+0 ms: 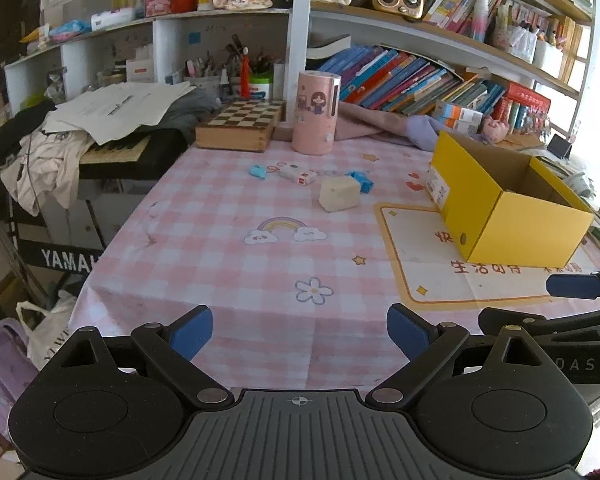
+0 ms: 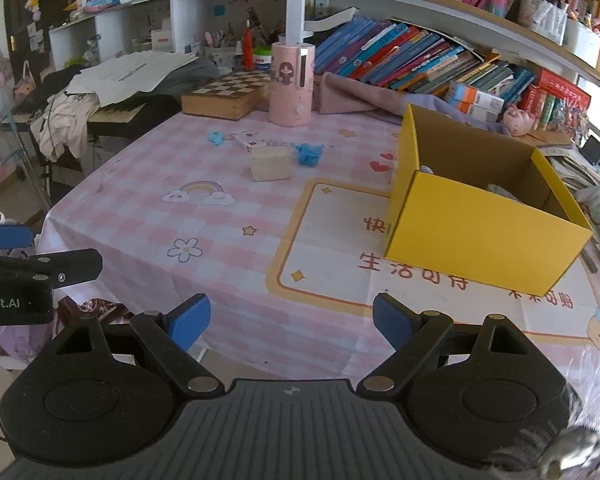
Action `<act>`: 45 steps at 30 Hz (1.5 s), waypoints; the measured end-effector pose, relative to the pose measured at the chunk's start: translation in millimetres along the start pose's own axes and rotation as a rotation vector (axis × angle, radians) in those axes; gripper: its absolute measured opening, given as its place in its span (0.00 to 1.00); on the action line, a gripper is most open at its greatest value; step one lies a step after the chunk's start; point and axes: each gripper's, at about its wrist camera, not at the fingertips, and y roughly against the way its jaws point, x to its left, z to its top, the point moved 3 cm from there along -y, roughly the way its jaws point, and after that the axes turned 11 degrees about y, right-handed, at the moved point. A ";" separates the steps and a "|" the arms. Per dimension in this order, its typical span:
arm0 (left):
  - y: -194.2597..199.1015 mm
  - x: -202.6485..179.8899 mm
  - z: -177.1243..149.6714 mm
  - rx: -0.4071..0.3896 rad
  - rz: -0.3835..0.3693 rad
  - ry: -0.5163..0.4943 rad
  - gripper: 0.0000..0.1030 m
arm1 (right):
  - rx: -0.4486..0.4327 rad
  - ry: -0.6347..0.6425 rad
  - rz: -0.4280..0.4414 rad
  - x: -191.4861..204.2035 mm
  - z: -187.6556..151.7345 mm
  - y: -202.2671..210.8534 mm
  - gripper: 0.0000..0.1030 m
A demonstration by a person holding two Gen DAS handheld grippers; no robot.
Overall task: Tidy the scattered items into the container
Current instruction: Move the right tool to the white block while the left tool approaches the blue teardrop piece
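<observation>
A yellow cardboard box stands open on the right of the pink checked table; something pale lies inside it. Scattered at the table's far middle are a cream block, a blue item right of it, a small blue item to the left, and a white-and-red eraser. My left gripper is open and empty over the near table edge. My right gripper is open and empty, near the edge, left of the box.
A pink cylindrical holder and a chessboard box stand at the table's back. Shelves of books rise behind. A keyboard piled with clothes and papers sits to the left.
</observation>
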 end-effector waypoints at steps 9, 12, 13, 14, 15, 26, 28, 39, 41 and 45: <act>-13.7 4.6 11.2 -0.017 0.024 -0.011 0.93 | -0.012 0.005 0.021 -1.1 14.6 -23.0 0.85; -22.1 5.2 15.7 -0.014 0.032 -0.014 0.93 | -0.008 0.009 0.030 -2.8 20.8 -33.6 0.84; -25.7 5.3 17.6 -0.014 0.035 -0.011 0.93 | -0.007 0.014 0.033 -3.2 23.0 -37.3 0.84; -28.9 5.4 19.3 -0.014 0.036 -0.008 0.93 | -0.007 0.020 0.036 -3.4 24.7 -40.5 0.84; -32.4 5.1 21.0 -0.013 0.036 -0.006 0.93 | -0.006 0.026 0.041 -3.8 26.5 -44.2 0.84; -78.0 8.2 58.4 -0.019 0.090 0.024 0.93 | 0.018 0.044 0.100 -17.0 58.1 -98.5 0.83; -87.5 8.0 65.6 -0.015 0.104 0.020 0.93 | 0.023 0.041 0.108 -19.8 64.0 -108.3 0.83; -139.1 7.9 107.7 0.005 0.144 -0.027 0.93 | 0.029 0.036 0.160 -26.0 97.0 -160.8 0.83; -149.5 8.5 115.3 0.005 0.146 -0.038 0.93 | 0.026 0.037 0.166 -25.4 103.0 -170.9 0.83; -170.0 9.2 127.4 0.011 0.146 -0.041 0.93 | 0.027 0.031 0.165 -26.2 114.6 -192.2 0.82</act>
